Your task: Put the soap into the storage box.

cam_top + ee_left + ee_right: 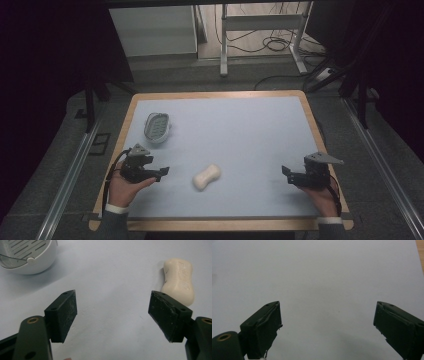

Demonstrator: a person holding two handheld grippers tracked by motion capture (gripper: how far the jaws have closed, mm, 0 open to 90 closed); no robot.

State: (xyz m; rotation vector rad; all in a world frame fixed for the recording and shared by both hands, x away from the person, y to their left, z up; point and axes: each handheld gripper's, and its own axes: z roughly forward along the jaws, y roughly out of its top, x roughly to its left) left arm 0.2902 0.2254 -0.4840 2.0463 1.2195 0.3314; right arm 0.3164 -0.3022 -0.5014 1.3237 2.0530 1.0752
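A cream bar of soap (207, 177) lies on the pale blue mat near the front middle. In the left gripper view the soap (179, 281) sits just beyond the right jaw tip. A white soap dish (157, 127) with a slotted insert stands at the back left; its rim shows as the dish (30, 260) in the left gripper view. My left gripper (161, 173) is open, pointing right, a short way left of the soap, nothing between its jaws. My right gripper (285, 175) is open too, at the front right, over bare mat.
The mat (240, 130) covers a wooden table (312, 120) whose edge shows all round. Beyond the table stand a white cabinet (152, 30) and a desk frame (260, 22) with cables on the floor.
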